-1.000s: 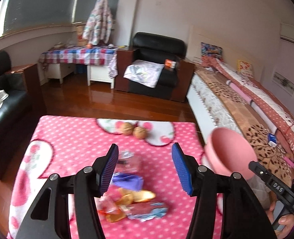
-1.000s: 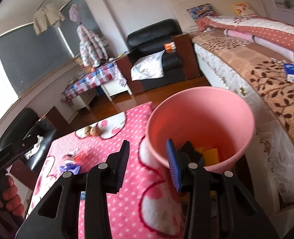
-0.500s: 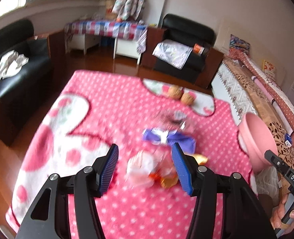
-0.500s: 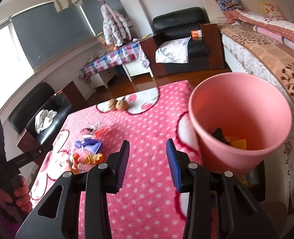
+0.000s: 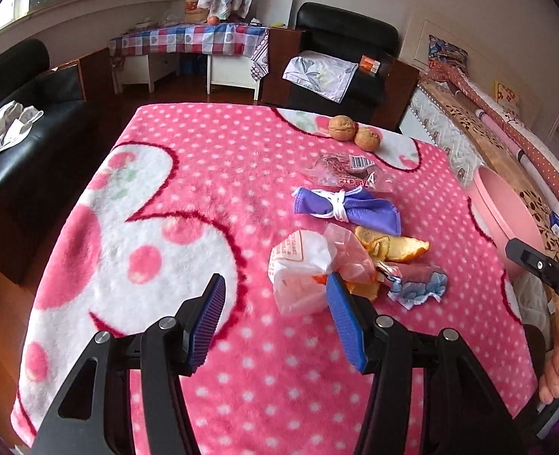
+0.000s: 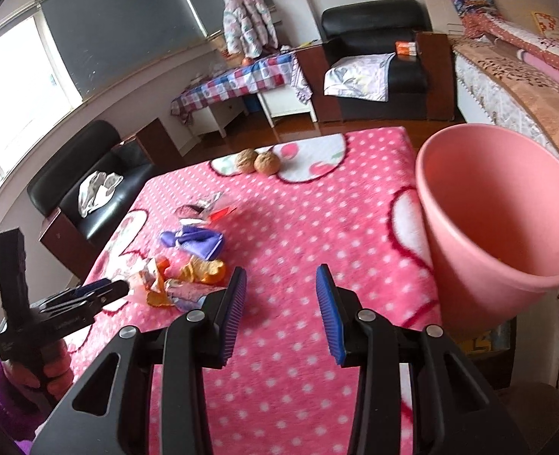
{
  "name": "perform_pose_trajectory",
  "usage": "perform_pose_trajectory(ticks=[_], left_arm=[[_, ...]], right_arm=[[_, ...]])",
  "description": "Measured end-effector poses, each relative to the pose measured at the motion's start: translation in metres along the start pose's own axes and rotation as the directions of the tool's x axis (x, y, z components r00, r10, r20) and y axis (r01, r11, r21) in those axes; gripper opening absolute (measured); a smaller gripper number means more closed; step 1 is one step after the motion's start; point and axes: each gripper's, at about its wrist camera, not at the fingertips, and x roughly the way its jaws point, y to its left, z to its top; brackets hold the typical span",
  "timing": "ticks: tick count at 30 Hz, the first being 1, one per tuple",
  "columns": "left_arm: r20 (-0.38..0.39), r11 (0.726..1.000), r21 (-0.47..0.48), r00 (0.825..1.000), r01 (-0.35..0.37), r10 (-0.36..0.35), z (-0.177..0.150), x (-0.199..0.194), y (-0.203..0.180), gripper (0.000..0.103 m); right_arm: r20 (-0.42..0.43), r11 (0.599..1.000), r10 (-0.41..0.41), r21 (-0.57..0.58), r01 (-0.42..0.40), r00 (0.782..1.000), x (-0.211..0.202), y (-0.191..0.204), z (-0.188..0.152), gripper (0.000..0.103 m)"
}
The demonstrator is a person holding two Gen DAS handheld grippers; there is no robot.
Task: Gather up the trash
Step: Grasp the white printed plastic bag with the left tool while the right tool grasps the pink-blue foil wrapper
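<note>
- Hovering over the near half of the surface [image 5: 188, 159], the left gripper [image 5: 275, 326] has its jaws spread wide with nothing between them; its right pad stands just in front of the white-and-pink plastic bag [image 5: 306, 273], which suggests an approach lined up for that piece.
- The trash lies in one loose cluster toward the right edge of the surface: plastic bag nearest, orange peel [image 5: 397, 244] and a pale blue wrapper [image 5: 418, 284] beside it, a purple mask [image 5: 347, 206] behind, a clear printed wrapper [image 5: 349, 170] farther back.
- Two walnuts [image 5: 353, 132] sit together near the far edge, apart from the cluster; whether they count as trash cannot be judged.
- The pink bucket [image 6: 495, 223] stands off the right edge of the surface, mouth open toward the cluster, apparently placed so that items need only a short carry.
- The right gripper [image 6: 281, 311] is likewise open and empty, over the near right part of the surface between cluster and bucket, probably waiting.
- Bucket contents are not legible here.
</note>
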Motion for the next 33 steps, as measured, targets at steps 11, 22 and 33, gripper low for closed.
perform_pose_trajectory(ticks=[11,22,33], left_arm=[[-0.008,0.995,-0.013,0.995,0.1,-0.1,0.005,0.015,0.005,0.026],[0.014,0.994,-0.084,0.997,0.073,-0.072,0.004,0.004,0.033,0.025],[0.016,0.991,-0.109,0.997,0.076,-0.074,0.005,0.001,0.038,0.025]], right_arm=[[-0.098,0.992,0.124,-0.017,-0.126,0.987,0.019,0.018,-0.007,0.039],[-0.199,0.967,0.14,-0.183,-0.177,0.97,0.048,0.046,-0.003,0.054],[-0.29,0.909,0.053,-0.383,-0.167,0.955,0.08,0.065,-0.007,0.054]])
